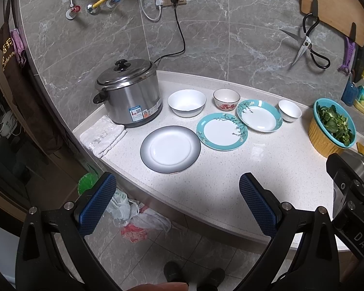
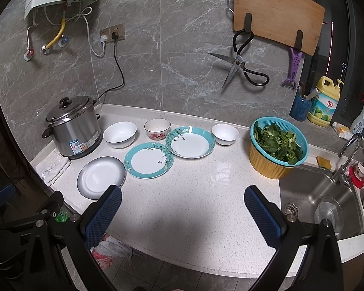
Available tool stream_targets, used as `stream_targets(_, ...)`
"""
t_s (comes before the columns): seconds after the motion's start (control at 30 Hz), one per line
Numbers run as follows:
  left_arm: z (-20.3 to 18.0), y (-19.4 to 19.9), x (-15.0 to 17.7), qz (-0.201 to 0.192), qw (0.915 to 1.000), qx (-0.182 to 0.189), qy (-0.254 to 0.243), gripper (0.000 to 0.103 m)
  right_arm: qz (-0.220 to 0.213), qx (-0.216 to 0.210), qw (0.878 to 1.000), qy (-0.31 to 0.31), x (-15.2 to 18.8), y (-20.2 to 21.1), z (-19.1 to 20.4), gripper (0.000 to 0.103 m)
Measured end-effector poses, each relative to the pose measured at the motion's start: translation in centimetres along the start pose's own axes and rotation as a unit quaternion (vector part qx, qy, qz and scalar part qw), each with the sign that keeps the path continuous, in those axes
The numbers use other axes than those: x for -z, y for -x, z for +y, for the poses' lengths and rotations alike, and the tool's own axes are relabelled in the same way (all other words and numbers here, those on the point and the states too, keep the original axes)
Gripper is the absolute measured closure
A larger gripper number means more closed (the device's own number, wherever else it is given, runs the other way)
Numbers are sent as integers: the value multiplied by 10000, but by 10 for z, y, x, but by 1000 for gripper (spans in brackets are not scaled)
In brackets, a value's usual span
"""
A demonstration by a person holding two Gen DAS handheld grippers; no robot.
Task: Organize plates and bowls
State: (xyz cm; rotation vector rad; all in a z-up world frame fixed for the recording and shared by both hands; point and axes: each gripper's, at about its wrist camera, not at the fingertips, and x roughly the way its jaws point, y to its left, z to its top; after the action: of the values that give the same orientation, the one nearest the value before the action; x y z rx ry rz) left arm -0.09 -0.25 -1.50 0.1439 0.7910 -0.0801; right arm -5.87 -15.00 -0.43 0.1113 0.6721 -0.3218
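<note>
Plates and bowls sit spread out on the speckled white surface [image 2: 194, 194], all placed here by the steel rice cooker [image 2: 74, 127] at the surface's left end. Just in front of the cooker and to its right lies the grey-rimmed plate [image 2: 100, 177], with a flat teal-rimmed plate [image 2: 148, 160] beside it and a deeper teal-rimmed plate [image 2: 190, 141] beyond that; the two teal rims look touching or nearly so. Directly right of the cooker stands the large white bowl [image 2: 119, 134], then the flowered bowl [image 2: 157, 128], and farthest from the cooker the small white bowl [image 2: 225, 133]. A folded white cloth [image 1: 102, 135] lies in front of the cooker. Well away from the cooker, a basket of greens [image 2: 277, 149] stands next to the sink [image 2: 320, 206]. The left hand-held gripper [image 1: 177, 201] and the right hand-held gripper [image 2: 182, 212] both hang over the front edge of the surface, fingers spread wide, grasping nothing.
</note>
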Motion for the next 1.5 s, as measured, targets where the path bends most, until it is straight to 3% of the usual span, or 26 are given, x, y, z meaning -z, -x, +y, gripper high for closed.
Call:
stream_targets(0.7, 0, -13, 3, 126, 9999, -44, 35, 0, 42, -19, 10000, 18, 4, -11, -5, 0)
stream_targets(0.9, 0, -38, 11, 246, 9992, -325, 19, 0, 172, -57, 9998, 54, -1, -26, -3, 0)
stream_targets(1.1, 23, -85, 40, 444, 9989, 55, 112, 0, 220, -459, 9987, 79, 2, -50, -6, 0)
stream_targets(1.23, 49, -142, 54, 1262, 9919, -114, 93, 0, 245, -1151, 9931, 2, 10, -85, -4, 0)
stream_targets(1.37, 86, -194, 46, 1220, 9924, -156, 48, 0, 615, -1460, 9873, -147, 15, -128, 3, 0)
stream_targets(1.5, 126, -264, 23, 1420, 9891, 339, -172, 0, 942, -1825, 9778, -402, 16, -175, 20, 0)
